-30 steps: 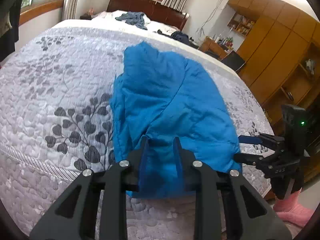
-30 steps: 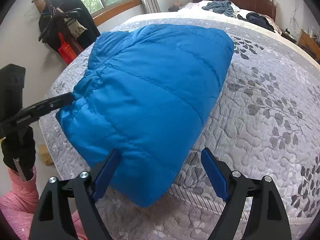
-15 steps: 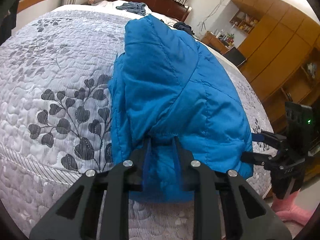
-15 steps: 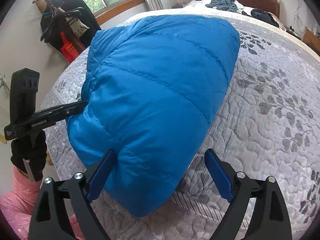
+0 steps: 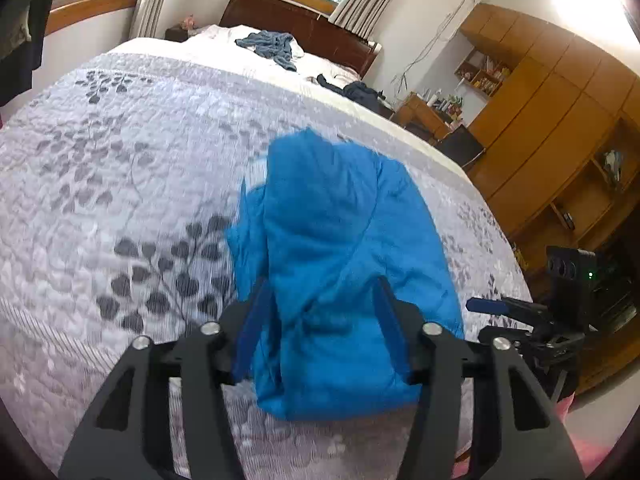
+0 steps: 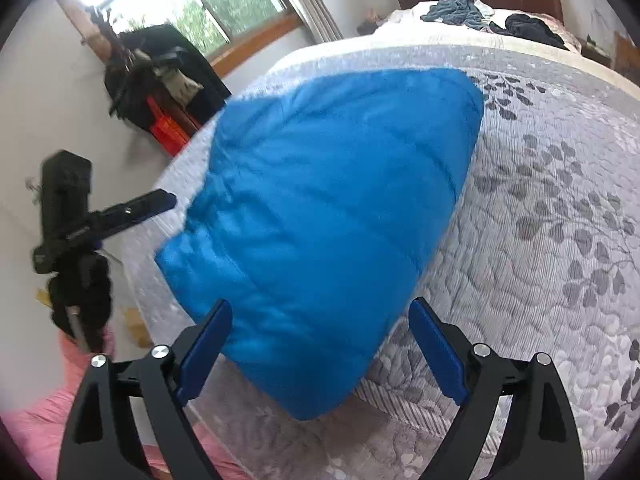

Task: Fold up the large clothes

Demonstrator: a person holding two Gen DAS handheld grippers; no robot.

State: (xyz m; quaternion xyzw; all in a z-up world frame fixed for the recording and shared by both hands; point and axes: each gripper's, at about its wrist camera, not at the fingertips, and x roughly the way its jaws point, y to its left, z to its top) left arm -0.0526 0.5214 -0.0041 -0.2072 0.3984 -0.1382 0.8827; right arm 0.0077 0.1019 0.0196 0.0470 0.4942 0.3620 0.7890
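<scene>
Jacket (image 6: 328,216) lies on bed (image 6: 560,184); left gripper (image 5: 320,320) spread; right gripper (image 6: 320,344) spread.

Left tool (image 5: 320,320) opened, released blue jacket (image 5: 344,264); jacket dropped flat.

You have a grey leaf-patterned quilt (image 5: 120,184) covering the bed, with crumpled clothes (image 5: 268,46) near the wooden headboard (image 5: 296,28). Wooden wardrobes (image 5: 552,120) stand to your right, and dark garments (image 6: 160,76) hang below the window (image 6: 192,12)

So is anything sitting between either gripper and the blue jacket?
Nothing visible. The blue jacket lies directly ahead of the open left gripper, and likewise ahead of the open right gripper, with only bedspread around it.
</scene>
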